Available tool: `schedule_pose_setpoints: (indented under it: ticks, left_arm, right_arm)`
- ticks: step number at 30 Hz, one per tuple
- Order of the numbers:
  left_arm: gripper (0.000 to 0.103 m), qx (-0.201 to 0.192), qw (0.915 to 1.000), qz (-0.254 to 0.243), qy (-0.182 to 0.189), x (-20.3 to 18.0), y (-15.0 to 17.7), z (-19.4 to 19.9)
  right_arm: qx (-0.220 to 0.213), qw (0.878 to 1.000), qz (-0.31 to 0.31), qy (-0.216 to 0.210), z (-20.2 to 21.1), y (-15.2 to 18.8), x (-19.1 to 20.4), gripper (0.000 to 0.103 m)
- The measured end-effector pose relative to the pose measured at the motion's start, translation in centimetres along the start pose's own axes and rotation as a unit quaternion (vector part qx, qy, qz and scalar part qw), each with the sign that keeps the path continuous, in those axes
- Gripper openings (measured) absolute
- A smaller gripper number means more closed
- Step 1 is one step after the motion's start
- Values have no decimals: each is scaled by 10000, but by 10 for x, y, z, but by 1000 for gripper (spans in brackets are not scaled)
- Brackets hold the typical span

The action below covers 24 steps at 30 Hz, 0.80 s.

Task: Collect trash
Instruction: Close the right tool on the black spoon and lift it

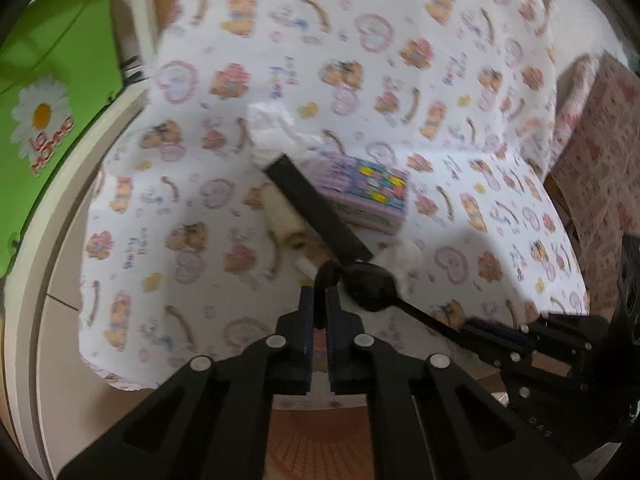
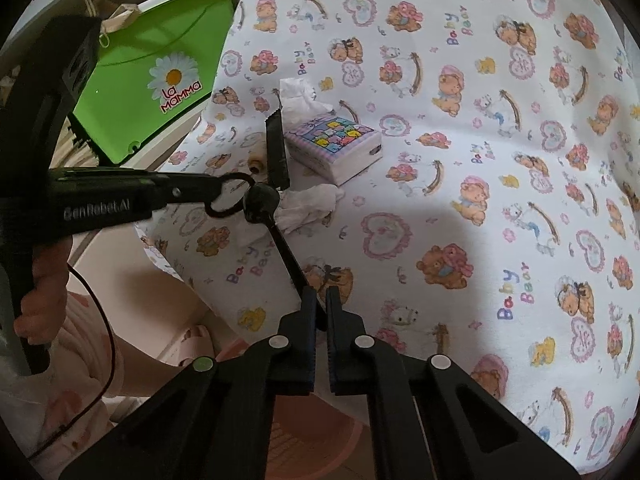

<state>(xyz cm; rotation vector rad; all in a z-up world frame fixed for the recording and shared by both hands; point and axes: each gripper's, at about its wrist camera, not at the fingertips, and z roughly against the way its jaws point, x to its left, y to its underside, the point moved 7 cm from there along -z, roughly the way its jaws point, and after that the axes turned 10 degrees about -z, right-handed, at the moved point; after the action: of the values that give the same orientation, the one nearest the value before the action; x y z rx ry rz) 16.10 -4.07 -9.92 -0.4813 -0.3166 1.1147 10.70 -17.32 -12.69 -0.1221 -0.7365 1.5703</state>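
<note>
Far left of your left gripper one green bin is sitting, cut off by the frame edge. Your hand is wrapping that gripper's handle, half hidden behind it.

The left gripper's jaws are pressing together on one dark loop. I can't tell what the loop is: it's thin, and in the left wrist view it's blurring into the fingers.

Just beyond the left tips one cream cylinder is lying. It's too small and soft to identify.

Beside it, one black strip is running away from the grippers, with its far end overlapping the loose sheet sticking out of the one tissue pack.

Your right gripper is pinching the handle of one black spoon. The bowl is sitting well ahead of the right tips, right beside the loop.

The trash, one crumpled tissue, is lying just right of the spoon bowl, and the bowl is partly covering it. It's ahead of both grippers, nearer than the tissue pack.

All of this is resting on one bear-print cloth, running out of frame on the right.

Under both grippers one pink basket is showing, mostly hidden by the fingers.
</note>
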Motion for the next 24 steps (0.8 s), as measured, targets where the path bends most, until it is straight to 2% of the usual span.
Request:
schedule_pose_setpoints:
  ticks: [1, 3, 8, 11, 13, 16, 18, 24]
  left_arm:
    - [4, -33, 10000, 43, -30, 4, 0, 2]
    - [4, -115, 9998, 151, -91, 13, -2, 7]
    - [4, -365, 9981, 483, 68, 31, -4, 22]
    - [4, -473, 9976, 515, 14, 35, -2, 32]
    - [4, -511, 9974, 493, -84, 35, 0, 36]
    - [4, -512, 9976, 445, -100, 32, 3, 37]
    - [4, -511, 9976, 425, -173, 31, 5, 36]
    - [4, -488, 9977, 452, -128, 35, 10, 37]
  right_arm:
    - [25, 9998, -56, -194, 2, 0, 2, 1]
    - [-79, 9996, -94, -262, 7, -1, 4, 1]
    - [-328, 9994, -70, 33, 16, -8, 1, 1]
    - [-419, 9990, -159, 0, 20, -11, 0, 2]
    - [-470, 9988, -126, 90, 21, -15, 1, 3]
    - [-389, 9990, 222, 96, 17, -19, 11, 12]
    - [-432, 9974, 515, 261, 12, -24, 19, 19]
    - [-380, 9962, 646, 433, -12, -33, 22, 19]
